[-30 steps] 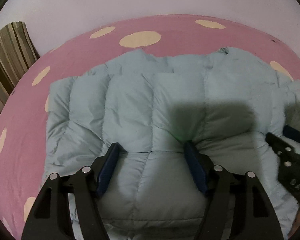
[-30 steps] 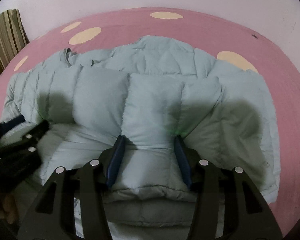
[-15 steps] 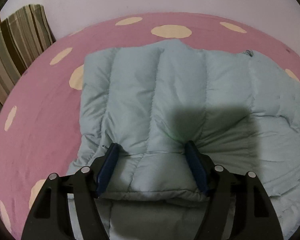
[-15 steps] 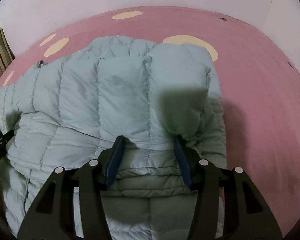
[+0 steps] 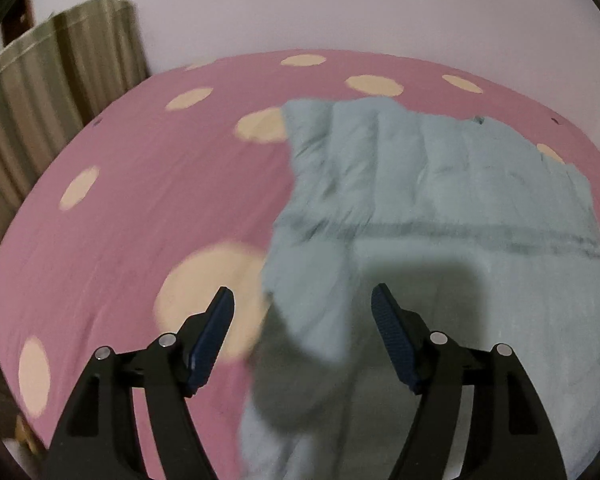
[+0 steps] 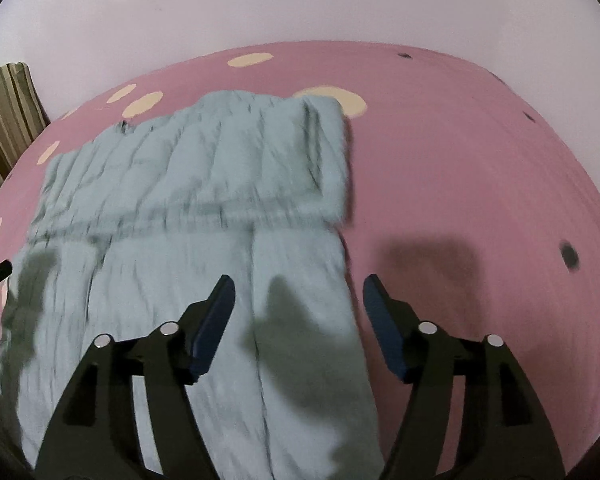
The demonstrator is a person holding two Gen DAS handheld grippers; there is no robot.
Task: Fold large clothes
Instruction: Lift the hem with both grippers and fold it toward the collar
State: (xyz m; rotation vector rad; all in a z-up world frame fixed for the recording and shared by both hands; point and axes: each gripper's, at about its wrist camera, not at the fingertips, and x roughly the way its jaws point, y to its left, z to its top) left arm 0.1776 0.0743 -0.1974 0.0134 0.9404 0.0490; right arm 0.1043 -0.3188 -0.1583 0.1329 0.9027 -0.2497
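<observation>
One wide pink bedsheet (image 5: 140,208) with cream dots covers everything under the two grippers, running back to a pale wall (image 6: 300,4). On it lies the light blue puffer jacket (image 6: 204,248), spread flat, its far part doubled over itself into a thick quilted band (the fold's edge crosses the jacket from side to side). A striped brown curtain (image 5: 56,76) hangs at the far left edge of the bed. The left gripper (image 5: 302,312) hangs over the jacket's left edge, its blue-padded jaws spread wide with nothing between them. The right gripper (image 6: 296,300) hovers over the jacket's right edge; its jaws are opening, clear of the fabric below. Both views are motion-blurred. A sliver of the left gripper shows at the right camera's left rim.
</observation>
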